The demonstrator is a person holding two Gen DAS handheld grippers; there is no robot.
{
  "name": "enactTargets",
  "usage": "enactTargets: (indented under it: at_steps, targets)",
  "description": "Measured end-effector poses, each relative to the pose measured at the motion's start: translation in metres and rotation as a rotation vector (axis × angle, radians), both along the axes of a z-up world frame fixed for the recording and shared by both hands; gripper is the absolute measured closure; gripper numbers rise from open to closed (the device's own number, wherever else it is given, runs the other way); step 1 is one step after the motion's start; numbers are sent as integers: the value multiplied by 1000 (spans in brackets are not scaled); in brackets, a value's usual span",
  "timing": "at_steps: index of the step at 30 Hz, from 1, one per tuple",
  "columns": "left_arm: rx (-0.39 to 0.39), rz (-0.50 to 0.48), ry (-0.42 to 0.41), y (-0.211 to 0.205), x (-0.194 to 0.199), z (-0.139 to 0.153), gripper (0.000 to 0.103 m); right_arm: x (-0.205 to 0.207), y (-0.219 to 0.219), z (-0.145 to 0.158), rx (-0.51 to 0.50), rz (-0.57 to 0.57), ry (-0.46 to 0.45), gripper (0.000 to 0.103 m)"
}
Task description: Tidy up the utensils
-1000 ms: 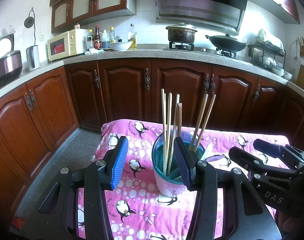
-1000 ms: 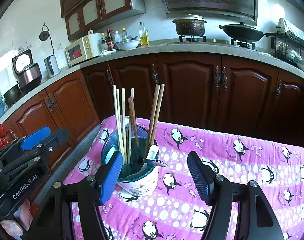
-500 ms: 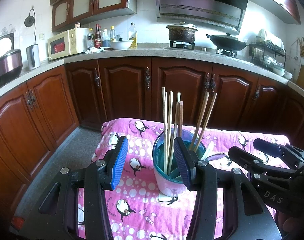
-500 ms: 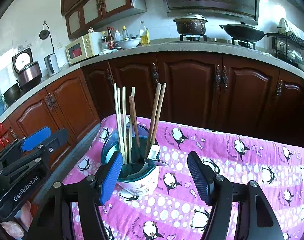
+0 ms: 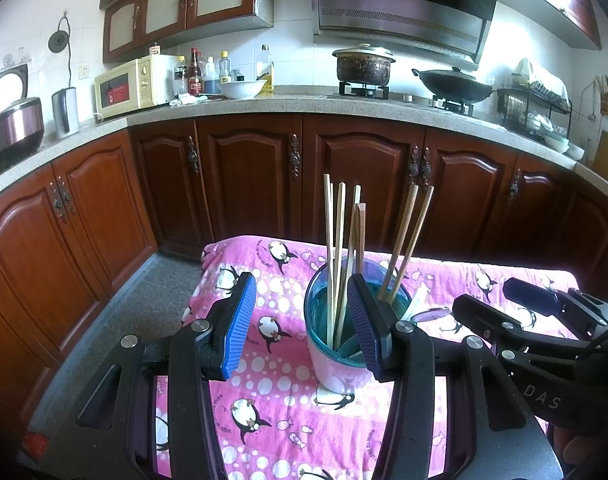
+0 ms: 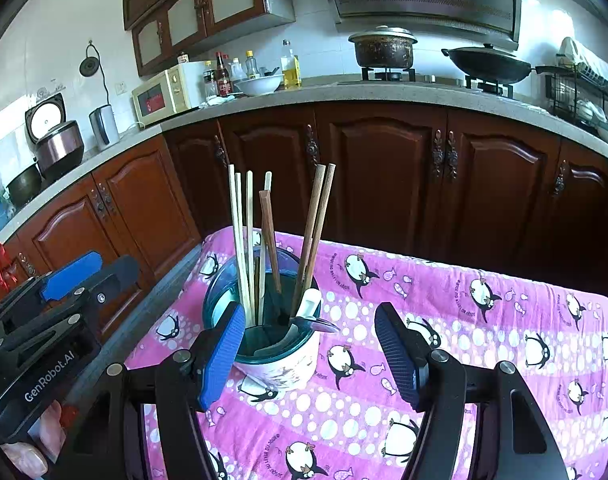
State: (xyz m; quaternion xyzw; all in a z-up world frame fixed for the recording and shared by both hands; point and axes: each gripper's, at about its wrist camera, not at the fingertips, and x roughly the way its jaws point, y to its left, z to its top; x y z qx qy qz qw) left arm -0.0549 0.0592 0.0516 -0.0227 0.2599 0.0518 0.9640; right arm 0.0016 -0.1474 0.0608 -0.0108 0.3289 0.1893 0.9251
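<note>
— Kitchen cabinets (image 5: 247, 184) of dark wood run behind a table under a pink penguin cloth (image 6: 484, 320). How do the grippers stand?

— The left gripper (image 5: 301, 320) has its fingers spread wide with nothing between them; its right finger overlaps the near rim of the utensil cup (image 5: 336, 344) in view, though contact cannot be told. The right gripper (image 6: 310, 354) is also spread and empty, the cup just inside its left finger.

— Why does the cup sit there?

— It likely serves as the collecting holder: chopsticks (image 6: 243, 240) stand upright in it, leaning on the rim, with a white spoon (image 6: 308, 304) beside them. No loose utensil shows on the cloth near the cup, so the sorting looks nearly finished.

— What differs from a second ago?

— Almost nothing. Both grippers hover as they did, equally spread, and the cup and chopsticks have not shifted.
</note>
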Motion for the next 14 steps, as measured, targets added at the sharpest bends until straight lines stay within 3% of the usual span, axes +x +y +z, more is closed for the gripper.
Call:
enactTargets:
  at_steps: [14]
  targets:
    - [-14, -29, 11, -3, 4, -8, 56, 10, -7, -8, 4, 3, 23, 38]
